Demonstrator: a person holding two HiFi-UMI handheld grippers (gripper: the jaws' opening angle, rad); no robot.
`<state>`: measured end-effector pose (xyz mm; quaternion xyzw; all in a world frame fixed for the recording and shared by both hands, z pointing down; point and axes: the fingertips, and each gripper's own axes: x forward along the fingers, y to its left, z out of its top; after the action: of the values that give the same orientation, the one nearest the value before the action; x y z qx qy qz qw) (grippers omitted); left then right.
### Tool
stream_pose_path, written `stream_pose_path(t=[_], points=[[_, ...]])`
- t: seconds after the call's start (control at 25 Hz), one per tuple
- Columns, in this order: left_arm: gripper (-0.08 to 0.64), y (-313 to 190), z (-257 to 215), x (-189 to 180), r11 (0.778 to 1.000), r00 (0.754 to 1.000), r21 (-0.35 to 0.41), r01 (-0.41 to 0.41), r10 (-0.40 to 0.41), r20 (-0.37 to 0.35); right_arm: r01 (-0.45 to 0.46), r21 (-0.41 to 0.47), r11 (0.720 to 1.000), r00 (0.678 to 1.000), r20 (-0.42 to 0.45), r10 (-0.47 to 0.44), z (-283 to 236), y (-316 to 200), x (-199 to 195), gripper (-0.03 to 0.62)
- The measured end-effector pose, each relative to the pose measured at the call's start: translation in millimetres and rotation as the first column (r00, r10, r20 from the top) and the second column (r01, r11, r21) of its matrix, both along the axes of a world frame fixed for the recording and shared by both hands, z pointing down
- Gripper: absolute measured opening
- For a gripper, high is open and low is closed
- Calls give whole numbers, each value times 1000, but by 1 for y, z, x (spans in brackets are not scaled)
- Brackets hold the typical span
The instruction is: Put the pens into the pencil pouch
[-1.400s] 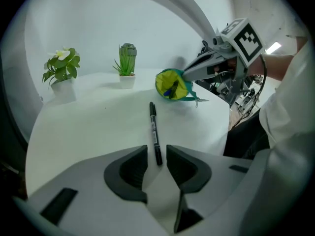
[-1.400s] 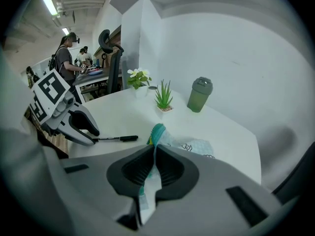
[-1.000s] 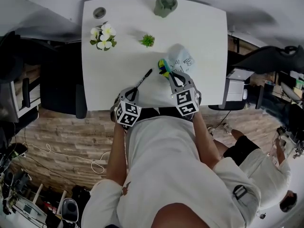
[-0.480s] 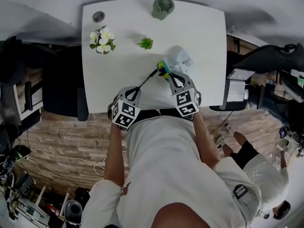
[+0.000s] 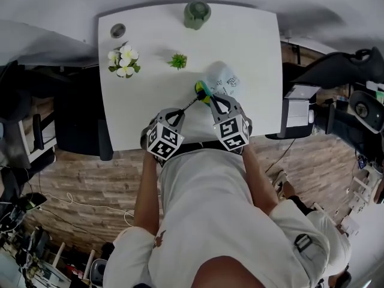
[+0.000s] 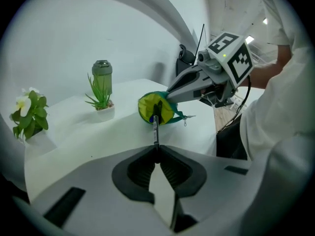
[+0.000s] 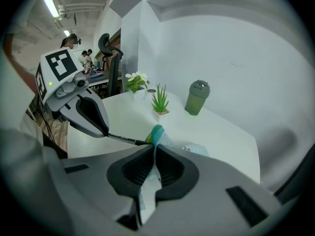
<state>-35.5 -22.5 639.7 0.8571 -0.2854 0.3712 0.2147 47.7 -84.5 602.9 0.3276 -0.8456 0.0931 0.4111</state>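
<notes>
Your left hand-held gripper [image 6: 156, 150] is clamped shut on the pen [image 6: 156, 128]. It pinches the pen by its near end, so the rest sticks straight out ahead of the jaws. The pen's far end is right at the open mouth of the pouch [image 6: 162, 109], up against the yellow lining. Can't tell if it's actually inside, though. Your right hand-held gripper [image 7: 153, 149] is closed on the pouch's teal rim, with the mouth turned toward the pen. The rest of the pouch, pale with little prints on it, lies on the white counter [image 5: 252, 41] just beyond that hand-held gripper. Further back there's a small spiky plant [image 5: 177, 60], white flowers [image 5: 123, 62] off to the left, and a green cup [image 5: 197, 14] at the far edge.
</notes>
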Motion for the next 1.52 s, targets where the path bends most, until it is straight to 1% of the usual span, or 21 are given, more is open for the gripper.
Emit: stream_pose_path(t=[0.4,0.6,0.76,1.16,1.4,1.52], points=[[28,-27,-2,25,998,998,2,-61,61,-2,3,2,1000,1000,6,-3,-1,-1,1,18],[28,-38,-2,36,996,996,-7,-90,90,10,14,2,1000,1000,7,-14,-1,-1,1,18],[28,-47,-4,46,994,994,-8,-109,109,6,25,1,1000,1000,7,-25,0,0,-2,18],[28,-71,-2,74,988,988,6,-152,152,-23,20,3,1000,1000,24,-20,-2,-6,-3,18],[28,-82,5,84,989,986,-2,-145,145,-88,1,-2,1000,999,40,-1,0,-15,0,18],[29,-87,10,85,989,985,2,-145,144,-93,-8,-11,1000,999,42,8,3,-17,2,18]])
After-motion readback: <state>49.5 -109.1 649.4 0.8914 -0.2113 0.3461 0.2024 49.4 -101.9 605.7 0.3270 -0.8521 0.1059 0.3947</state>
